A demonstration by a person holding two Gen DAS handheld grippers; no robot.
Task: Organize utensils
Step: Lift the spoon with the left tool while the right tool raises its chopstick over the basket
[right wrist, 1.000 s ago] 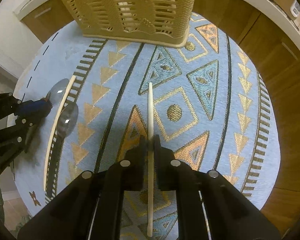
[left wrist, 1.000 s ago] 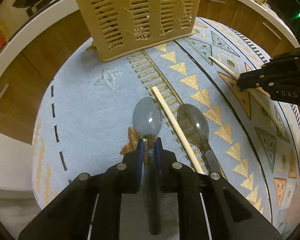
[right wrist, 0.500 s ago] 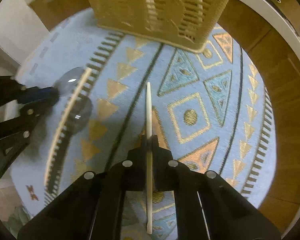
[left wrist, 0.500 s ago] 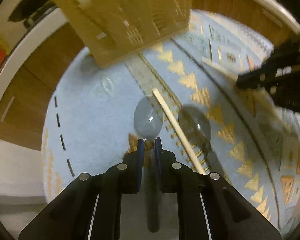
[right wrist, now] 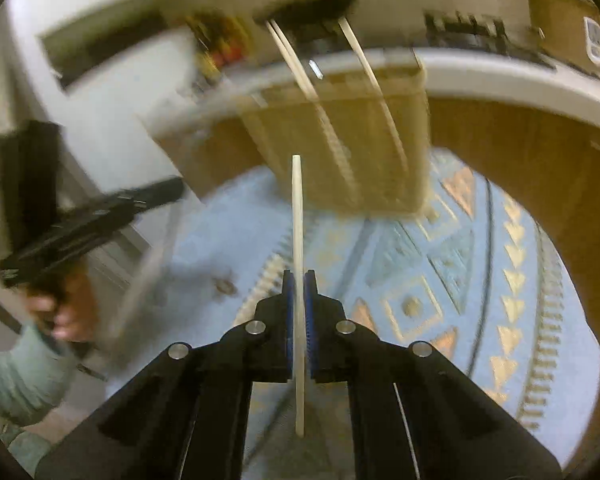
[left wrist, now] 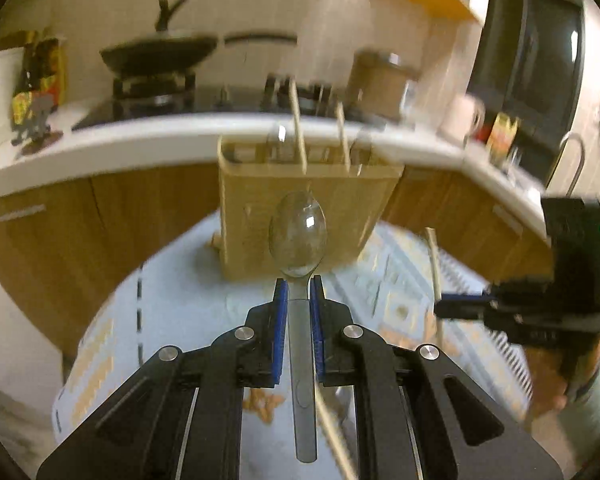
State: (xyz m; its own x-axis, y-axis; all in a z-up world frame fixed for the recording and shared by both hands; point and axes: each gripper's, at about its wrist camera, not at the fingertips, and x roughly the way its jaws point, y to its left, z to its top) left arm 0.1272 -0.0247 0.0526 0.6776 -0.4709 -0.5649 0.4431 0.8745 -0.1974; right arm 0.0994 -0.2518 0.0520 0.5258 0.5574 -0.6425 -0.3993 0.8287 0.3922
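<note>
Now, change: both my hand-held grippers have come up off the cloth; a second ago the spoon and chopstick lay flat on it, and each view looked down at the weave rather than across at the kitchen.
Left hand-held gripper [left wrist: 299,280]: nearly closed, blue pads clamped on the neck of the spoon [left wrist: 298,236], which is lifted clear.
Spoon look: clear, glassy oval bowl with a bright glint, pointing away from me; grey handle running back between the fingers.
Spoon place: in the air, in front of the basket [left wrist: 304,200], bowl overlapping its front wall in my view.
Right hand-held gripper [right wrist: 299,276]: shut tight on the chopstick [right wrist: 298,216], which is also off the cloth.
Chopstick look: pale, thin, straight; it sticks out well past the pads and trails back between the fingers.
Chopstick place: tip aimed toward the basket, apart from it.
Basket: tan, slatted, upright on the blue patterned cloth [right wrist: 440,264]; several chopsticks and what look like spoon handles already stand in it.
Left behind: another chopstick [left wrist: 332,432] lies on the cloth under my left hand-held gripper; blurred.
Worktop: the cloth covers all I can see of it.
Blur: heavy in both views, background details unclear.
</note>
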